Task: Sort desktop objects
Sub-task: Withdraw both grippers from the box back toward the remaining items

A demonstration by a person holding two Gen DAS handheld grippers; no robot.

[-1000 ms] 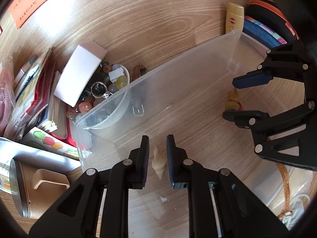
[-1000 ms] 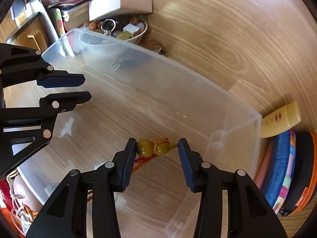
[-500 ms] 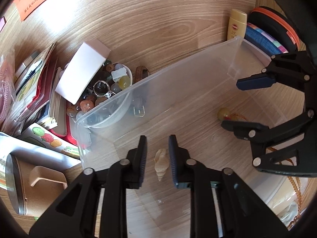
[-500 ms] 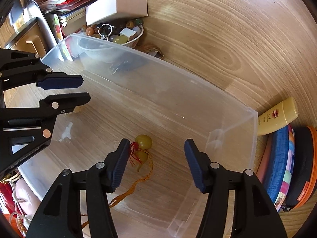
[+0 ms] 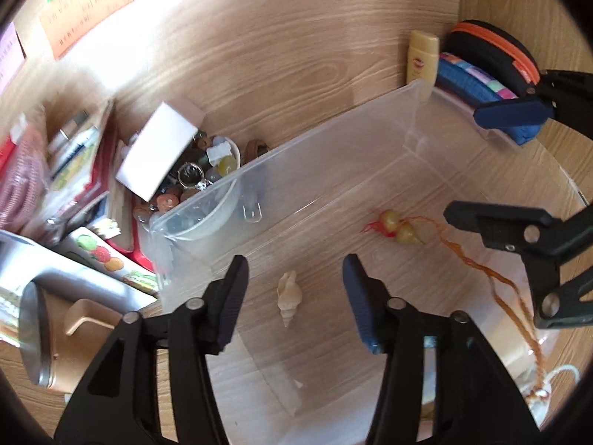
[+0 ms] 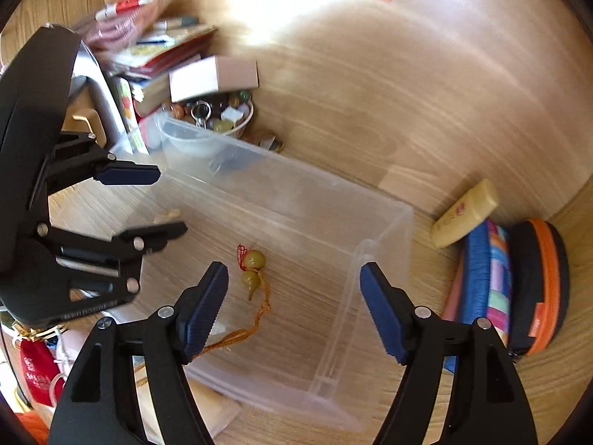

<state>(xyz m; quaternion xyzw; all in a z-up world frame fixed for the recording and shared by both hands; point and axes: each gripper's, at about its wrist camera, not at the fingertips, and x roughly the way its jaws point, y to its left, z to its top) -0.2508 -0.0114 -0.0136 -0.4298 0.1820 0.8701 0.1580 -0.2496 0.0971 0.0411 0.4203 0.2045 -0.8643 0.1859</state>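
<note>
A: How are the two grippers standing?

B: Both tilt steeply down over the clear plastic bin (image 5: 315,155). The left gripper (image 5: 292,289) has its jaws opening, and the small pale seashell (image 5: 288,293) lies loose on the bin floor between them, untouched by either pad. The right gripper (image 6: 292,296) is likewise opening; nothing is pressed between its pads.

A: And the gourd charm?

B: The yellow-green gourd pendant (image 6: 252,272) lies released on the bin floor, just beside the right gripper's left finger, at about ten o'clock from the gap's middle. In the right wrist view its long axis runs roughly twelve to six, the round bulb with red thread at twelve, the narrow tip at six, and an orange cord (image 6: 241,333) trails off toward seven o'clock.

A: The shell's direction?

B: In the left wrist view its long axis is near vertical, the pointed spire toward six o'clock, the wide end toward twelve.

A: What lies around the bin?

B: A bowl of beads and trinkets (image 5: 207,181) at ten o'clock beyond the bin wall, with a white box (image 5: 159,155) resting on it; a yellow tube (image 6: 465,213) and striped pouches (image 6: 496,282) at two to three o'clock in the right wrist view.
</note>
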